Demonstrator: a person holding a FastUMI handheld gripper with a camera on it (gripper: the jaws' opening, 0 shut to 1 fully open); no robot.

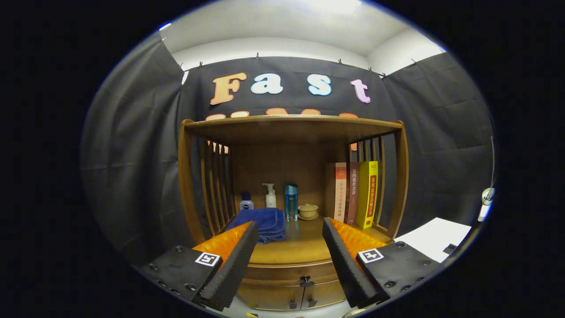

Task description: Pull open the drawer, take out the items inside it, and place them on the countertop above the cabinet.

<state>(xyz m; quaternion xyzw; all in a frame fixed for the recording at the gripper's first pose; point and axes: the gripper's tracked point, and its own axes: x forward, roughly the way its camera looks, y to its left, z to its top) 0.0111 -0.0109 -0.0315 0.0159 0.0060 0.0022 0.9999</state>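
A wooden cabinet [291,128] with a shelf roof stands ahead of me. Its drawer [289,271] sits closed under the countertop [304,245], with a small dark knob [306,280] in the middle of its front. My gripper [290,232] is open, fingers spread wide, nothing between them. It hovers in front of the cabinet, above the drawer front, and the knob shows between and below the fingertips. The drawer's contents are hidden.
On the countertop lie a folded blue towel [262,223], a small white bottle [246,202], a pump bottle [270,196], a blue bottle [291,201], a lidded cup [308,211] and upright books [355,194]. Lower cabinet doors with knobs [302,302] sit beneath. A white surface [435,236] lies right.
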